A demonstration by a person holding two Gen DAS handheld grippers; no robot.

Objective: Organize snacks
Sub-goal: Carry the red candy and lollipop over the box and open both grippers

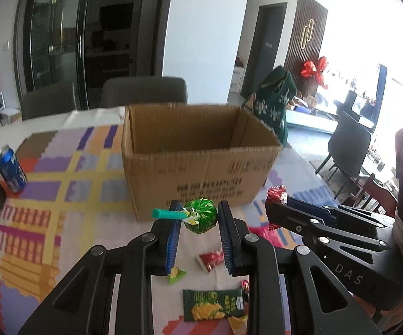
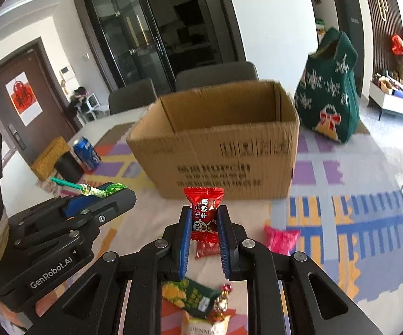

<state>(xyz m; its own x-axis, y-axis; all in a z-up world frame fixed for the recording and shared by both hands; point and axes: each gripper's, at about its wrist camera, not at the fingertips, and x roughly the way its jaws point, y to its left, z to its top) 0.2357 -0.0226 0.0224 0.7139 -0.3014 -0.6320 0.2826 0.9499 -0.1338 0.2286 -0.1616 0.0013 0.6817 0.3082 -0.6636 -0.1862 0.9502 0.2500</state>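
Observation:
An open cardboard box (image 1: 198, 162) stands on the patterned tablecloth; it also shows in the right wrist view (image 2: 218, 150). My left gripper (image 1: 200, 216) is shut on a green-wrapped lollipop (image 1: 201, 215) with a teal stick, held above the table just in front of the box. My right gripper (image 2: 203, 215) is shut on a red candy (image 2: 203, 209), held upright in front of the box. The left gripper with the lollipop (image 2: 101, 189) appears at the left of the right wrist view. The right gripper (image 1: 278, 201) with its red candy (image 1: 276, 194) appears at the right of the left wrist view.
Loose snacks lie on the table below the grippers: a green packet (image 1: 212, 304), a red candy (image 1: 211, 259), a pink candy (image 2: 281, 238), a small red packet (image 2: 207, 249). A blue can (image 1: 11, 169) and a black cup (image 2: 68, 167) stand left. A green bag (image 2: 328, 92) stands right of the box.

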